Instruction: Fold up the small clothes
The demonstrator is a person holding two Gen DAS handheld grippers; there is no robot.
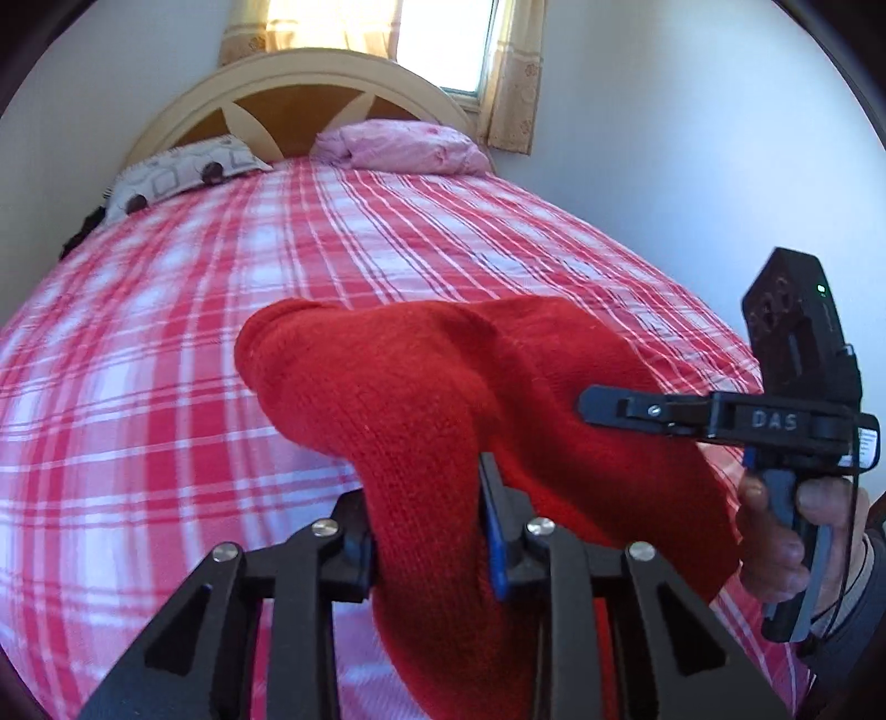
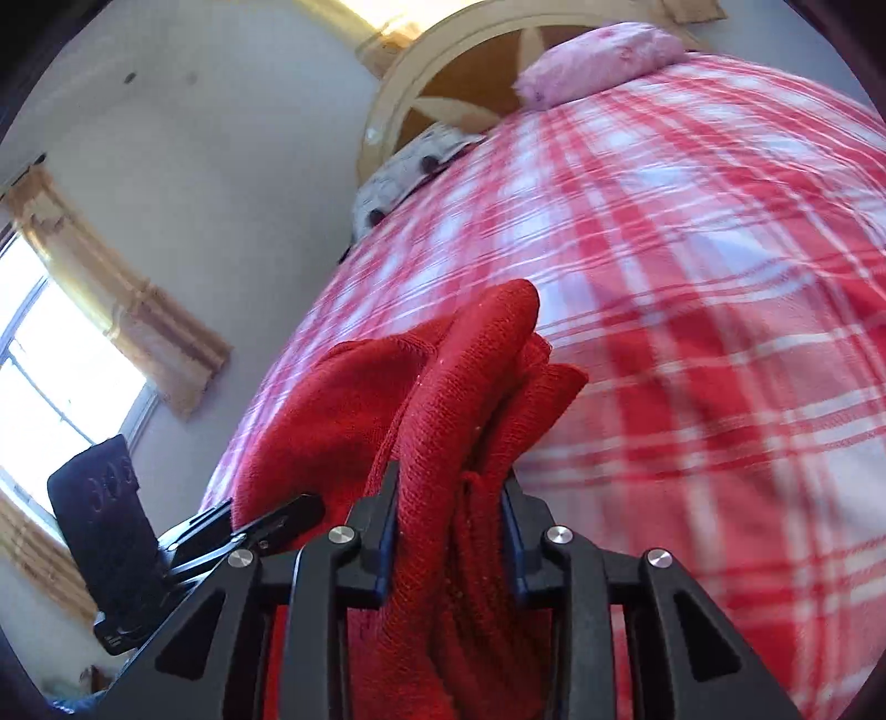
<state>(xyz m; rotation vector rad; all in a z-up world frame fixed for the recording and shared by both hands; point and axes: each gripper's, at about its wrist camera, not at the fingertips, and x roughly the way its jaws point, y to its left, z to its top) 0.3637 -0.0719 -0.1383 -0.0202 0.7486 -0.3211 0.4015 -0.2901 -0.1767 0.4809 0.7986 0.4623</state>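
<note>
A small red knitted garment (image 1: 398, 399) hangs bunched between both grippers above the red-and-white plaid bed (image 1: 166, 343). My left gripper (image 1: 426, 526) is shut on one thick fold of it. My right gripper (image 2: 448, 531) is shut on another bunched part of the garment (image 2: 443, 399). The right gripper also shows in the left wrist view (image 1: 587, 407) at the right, its tips against the red knit, with a hand on its handle. The left gripper shows in the right wrist view (image 2: 310, 512) at lower left.
A pink pillow (image 1: 410, 145) and a patterned pillow (image 1: 183, 174) lie at the cream headboard (image 1: 299, 83). A curtained window (image 1: 437, 39) is behind the bed. White walls stand on both sides of the bed.
</note>
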